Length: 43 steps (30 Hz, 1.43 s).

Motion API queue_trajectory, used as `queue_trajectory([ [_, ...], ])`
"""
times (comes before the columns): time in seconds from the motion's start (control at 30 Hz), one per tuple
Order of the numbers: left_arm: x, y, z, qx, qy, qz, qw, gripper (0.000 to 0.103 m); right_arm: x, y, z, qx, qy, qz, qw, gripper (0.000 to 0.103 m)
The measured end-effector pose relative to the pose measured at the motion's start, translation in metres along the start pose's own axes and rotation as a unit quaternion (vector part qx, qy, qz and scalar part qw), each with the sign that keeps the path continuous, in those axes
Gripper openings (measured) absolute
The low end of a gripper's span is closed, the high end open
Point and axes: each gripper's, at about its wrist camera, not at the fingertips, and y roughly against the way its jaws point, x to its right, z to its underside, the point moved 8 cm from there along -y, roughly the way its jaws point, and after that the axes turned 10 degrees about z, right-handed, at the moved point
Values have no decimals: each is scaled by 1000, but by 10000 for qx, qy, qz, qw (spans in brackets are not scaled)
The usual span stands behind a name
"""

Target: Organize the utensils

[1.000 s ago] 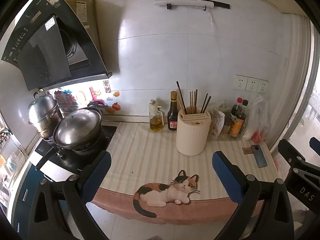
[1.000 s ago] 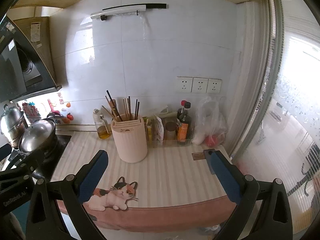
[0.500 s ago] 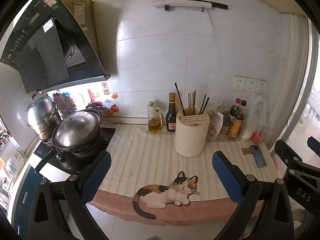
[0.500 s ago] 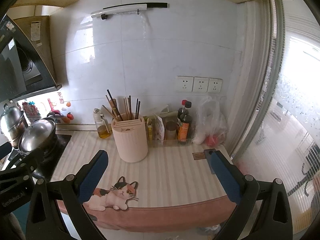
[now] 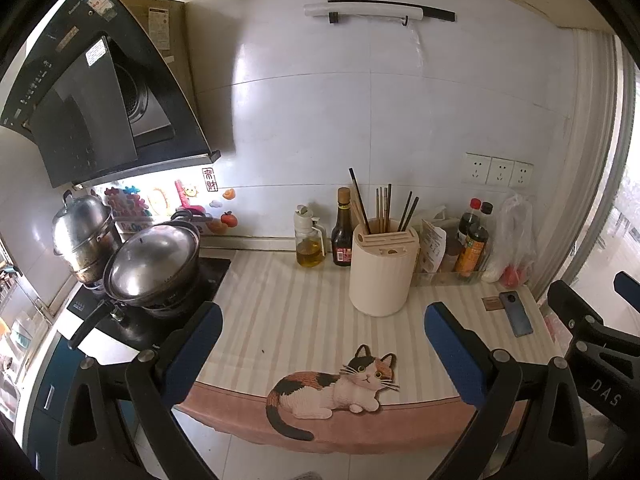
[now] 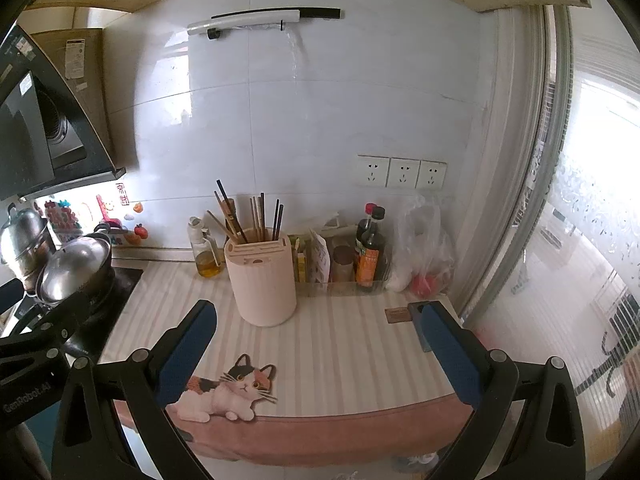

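A cream utensil holder [image 5: 382, 268] [image 6: 262, 280] stands on the striped counter mat toward the back wall. Several chopsticks [image 5: 384, 208] [image 6: 256, 218], dark and wooden, stick up out of its top at different angles. My left gripper [image 5: 322, 328] hangs open in front of the counter edge, well short of the holder, with nothing between its blue pads. My right gripper [image 6: 316, 328] is open too and empty, at about the same distance, with the holder a little left of its centre. Part of the right gripper [image 5: 592, 332] shows at the right edge of the left wrist view.
Left of the mat, a lidded wok [image 5: 154, 260] and a steel pot [image 5: 82, 236] sit on a black hob under a range hood [image 5: 100, 96]. An oil bottle [image 5: 308, 242], sauce bottles [image 5: 342, 236] [image 6: 370, 256] and a plastic bag [image 6: 424, 252] line the wall. A phone [image 5: 516, 312] lies at the mat's right.
Both views have shifted only slightly; the left gripper drifted a little, so the holder sits marginally lower left in its frame. Both grippers remain open and empty.
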Motion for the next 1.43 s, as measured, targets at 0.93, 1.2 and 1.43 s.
queue_trajectory([
  [0.93,-3,1,0,17,13,4,10000,103,1,6,-5,58,9,-23,10000,103],
  [1.2,-4,2,-1,20,32,-24,10000,103,1,7,-9,75,18,-24,10000,103],
  [1.43,-4,4,0,47,56,-28,10000,103,0,7,-11,73,15,-2,10000,103],
])
